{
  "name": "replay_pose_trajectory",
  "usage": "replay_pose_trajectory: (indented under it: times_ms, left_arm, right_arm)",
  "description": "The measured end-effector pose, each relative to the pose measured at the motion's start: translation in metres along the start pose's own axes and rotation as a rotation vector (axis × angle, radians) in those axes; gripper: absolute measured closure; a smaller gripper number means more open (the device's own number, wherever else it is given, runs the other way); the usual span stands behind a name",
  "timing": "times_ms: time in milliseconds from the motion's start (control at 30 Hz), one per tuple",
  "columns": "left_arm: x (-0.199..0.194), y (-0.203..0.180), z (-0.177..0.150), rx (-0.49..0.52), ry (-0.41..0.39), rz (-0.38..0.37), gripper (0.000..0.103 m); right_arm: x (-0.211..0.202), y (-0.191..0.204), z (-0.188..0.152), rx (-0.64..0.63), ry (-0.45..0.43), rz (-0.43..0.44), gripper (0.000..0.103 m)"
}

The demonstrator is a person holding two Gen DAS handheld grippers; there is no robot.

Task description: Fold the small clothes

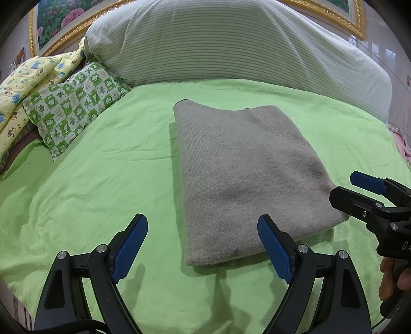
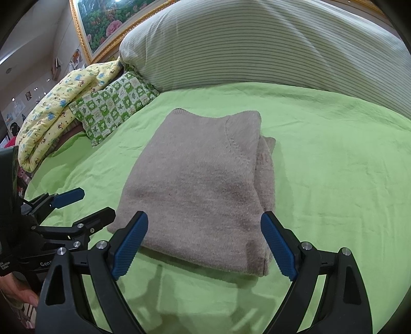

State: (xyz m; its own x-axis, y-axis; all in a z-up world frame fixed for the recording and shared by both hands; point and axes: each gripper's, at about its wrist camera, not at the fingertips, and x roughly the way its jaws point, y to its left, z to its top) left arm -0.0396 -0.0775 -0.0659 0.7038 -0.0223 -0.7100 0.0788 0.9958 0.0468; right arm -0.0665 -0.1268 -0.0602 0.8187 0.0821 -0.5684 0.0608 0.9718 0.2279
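At the far left, a yellow quilt (image 1: pixel 28 77) is lying bunched against a green checked cushion (image 1: pixel 74 105), both resting on the green sheet (image 1: pixel 102 167). Nearer, the left gripper (image 1: pixel 203 246) is hovering over the sheet with its jaws spread wide, gripping nothing; its right blue pad (image 1: pixel 274 251) is sitting just before the near edge of the sweater (image 1: pixel 246 174). The grey sweater is lying folded into a thick rectangle in the middle of the sheet, touching neither gripper as far as the views show. Behind it, a large striped pillow (image 1: pixel 231 43) is leaning along the far side, under a gilt-framed picture (image 1: pixel 66 18). To the right, the right gripper (image 2: pixel 204 246) is hanging by the sweater's near right corner, jaws also wide apart and empty.
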Motion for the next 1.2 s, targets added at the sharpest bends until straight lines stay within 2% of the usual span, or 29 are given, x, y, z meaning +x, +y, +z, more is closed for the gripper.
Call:
replay_pose_trajectory:
  times_ms: [1200]
  left_arm:
    - [0.008,0.007,0.017,0.0,0.013,-0.011,0.015]
  right_arm:
    - [0.003,-0.004,0.01,0.038,-0.007,-0.004,0.013]
